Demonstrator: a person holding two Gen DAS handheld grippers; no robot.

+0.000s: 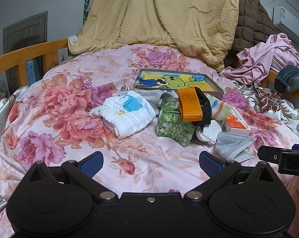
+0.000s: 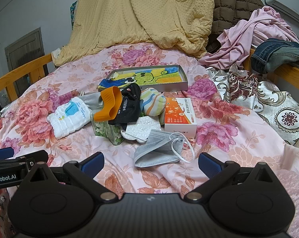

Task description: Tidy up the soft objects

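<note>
Both grippers, left gripper [image 1: 151,163] & right gripper [image 2: 150,164], gape wide w/ nothing held over pleated grey mask [image 2: 159,150], quilted white cloth [image 1: 127,115].

Bedroom; floral bedspread [image 1: 74,107], wooden rail [image 1: 26,53]

The left gripper [image 1: 151,163] is held level and low, with its jaws spread wide and nothing gripped between the blue pads [image 1: 92,163]. The right gripper [image 2: 151,164] is held in the same attitude, jaws likewise spread wide and empty, its blue pads [image 2: 210,165] exposed. The two grippers are positioned side by side, near each other, each being visible at the edge of the other's wrist view.
</note>
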